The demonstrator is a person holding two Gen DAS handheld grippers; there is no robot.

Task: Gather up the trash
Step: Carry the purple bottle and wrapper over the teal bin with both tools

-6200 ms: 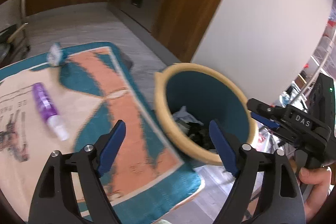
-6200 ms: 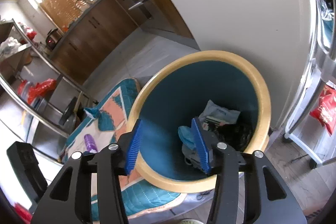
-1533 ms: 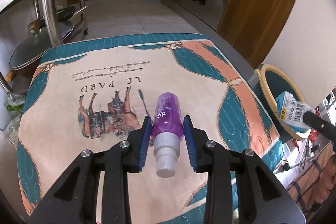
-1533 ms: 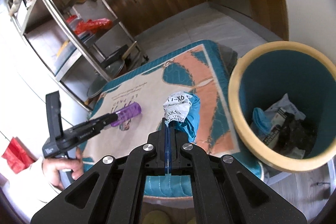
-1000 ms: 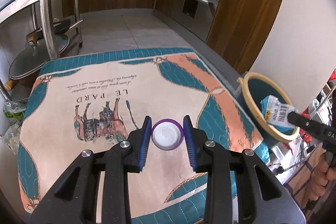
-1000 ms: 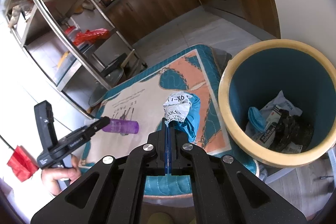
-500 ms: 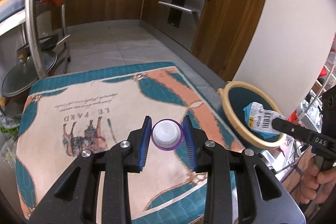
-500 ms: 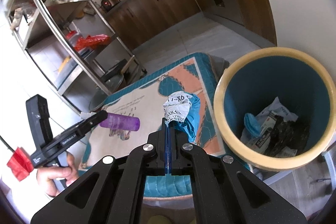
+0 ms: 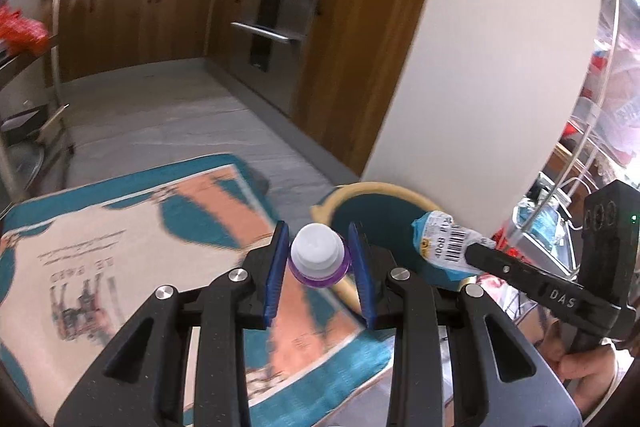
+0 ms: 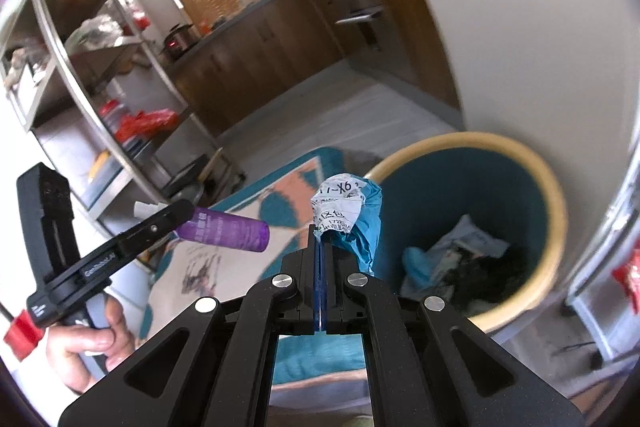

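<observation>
The purple bottle point(image 9: 320, 261) sits clamped between the blue pads of the left gripper point(image 9: 319, 269), its white cap toward the camera and its long axis running forward along the fingers. From the right wrist view the bottle point(image 10: 224, 229) lies nearly level in the air above the patterned mat point(image 10: 280, 195), base aimed toward the bin point(image 10: 476, 227). A second and a half ago it was still lying on the mat with the pads around its neck; since then it has been lifted and carried toward the bin. The right gripper point(image 10: 321, 255) has its jaws pressed fully together on a crumpled blue-and-white wrapper point(image 10: 348, 215), which stands up from the fingertips just beside the bin's yellow rim, as before. Other rubbish point(image 10: 464, 259) lies in the bin's bottom. A hand point(image 10: 92, 343) grips the left tool's handle.
</observation>
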